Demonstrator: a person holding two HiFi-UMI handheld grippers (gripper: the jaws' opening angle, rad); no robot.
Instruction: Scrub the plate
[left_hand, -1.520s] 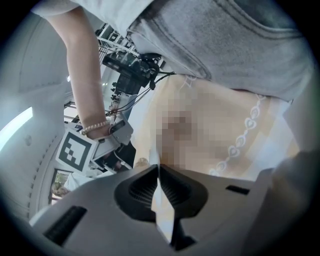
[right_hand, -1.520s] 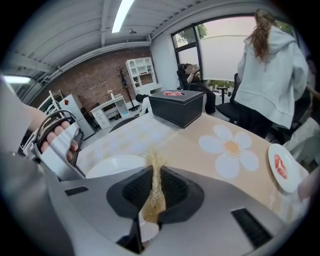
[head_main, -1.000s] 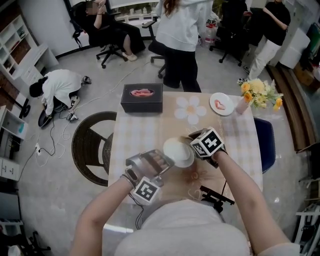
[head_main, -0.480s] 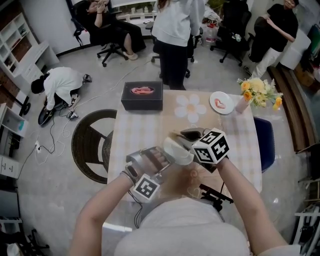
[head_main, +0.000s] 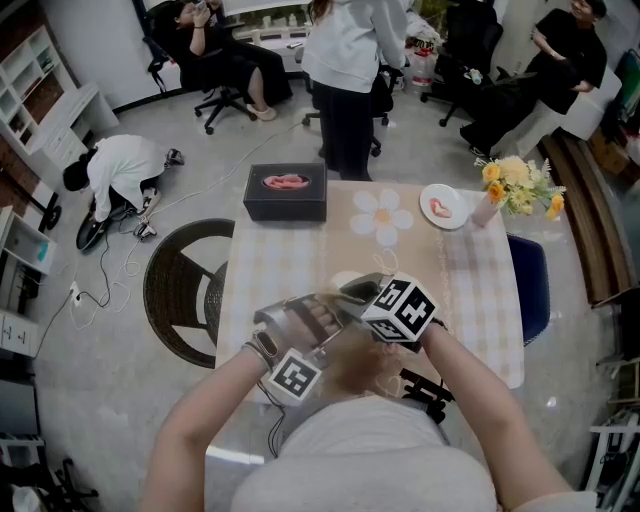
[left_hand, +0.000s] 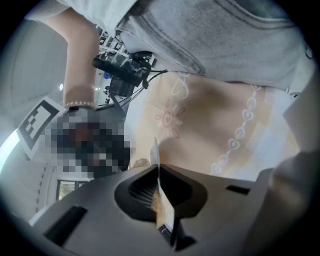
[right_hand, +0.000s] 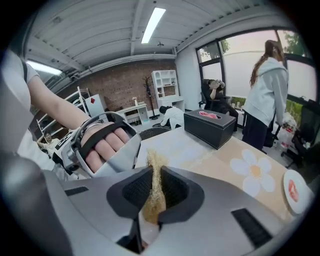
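Judging from both gripper views, each tool is loaded. The left gripper (left_hand: 159, 186) is clamped on the thin white rim of the plate (left_hand: 156, 162), which is seen edge-on. The right gripper (right_hand: 153, 194) is pinched on a tan fibrous scrubbing pad (right_hand: 156, 167). In the head view the plate is held in the air over the near half of the table (head_main: 268, 262), between the two grippers, and is mostly hidden by the right gripper's marker cube.

Risks, as estimated:
- Only a narrow strip of rim is gripped, so pad pressure applied far from the jaws could lever the plate round or out. A fall onto the table or past its near edge would then be likely.
- The pad is soft and is held by a thin fold, so it could be dragged out by friction.
- The grippers are set very close together, so a jaw-to-jaw knock is possible.

Surface: a pale checked cloth is laid over the table. A flower-shaped mat (head_main: 381, 217), a black box (head_main: 285, 194), a small dish (head_main: 443, 207) and a bunch of flowers (head_main: 520, 185) are placed at the far end, well apart from the work.

Room: a grey floor (head_main: 90, 330) is seen, with a round chair (head_main: 180, 290) beside the table. A standing person (head_main: 352, 70) is just beyond the table, a crouching person (head_main: 112, 172) is on the floor, and others are seated further back.
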